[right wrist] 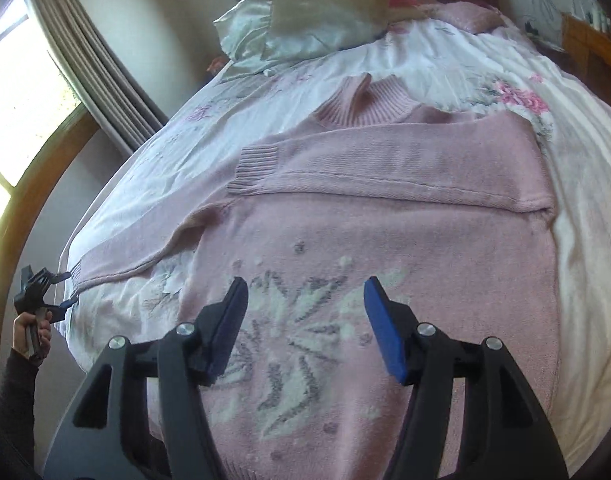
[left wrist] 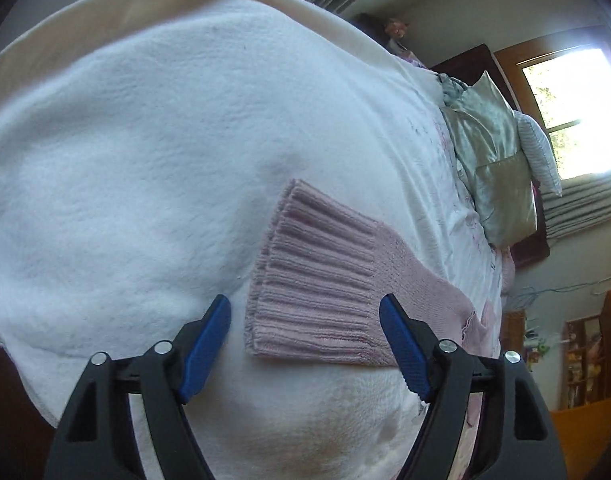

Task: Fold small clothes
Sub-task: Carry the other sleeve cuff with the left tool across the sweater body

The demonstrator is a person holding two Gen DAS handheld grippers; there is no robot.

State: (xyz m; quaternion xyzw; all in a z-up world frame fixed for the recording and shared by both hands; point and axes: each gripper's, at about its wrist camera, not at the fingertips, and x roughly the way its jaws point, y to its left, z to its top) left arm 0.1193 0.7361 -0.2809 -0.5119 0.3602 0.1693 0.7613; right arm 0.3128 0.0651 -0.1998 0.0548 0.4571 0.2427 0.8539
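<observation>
A pink knitted sweater with a white snowflake pattern lies flat on the floral-sheeted bed, one sleeve folded across its chest. The left gripper hovers with fingers apart around the ribbed pink cuff; the right gripper hangs above the sweater's front, its fingers spread.

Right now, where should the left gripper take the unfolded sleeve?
Take the ribbed cuff. It lies flat on the white blanket, its open end between the open left gripper fingers, so probably come straight down over its near edge.
</observation>
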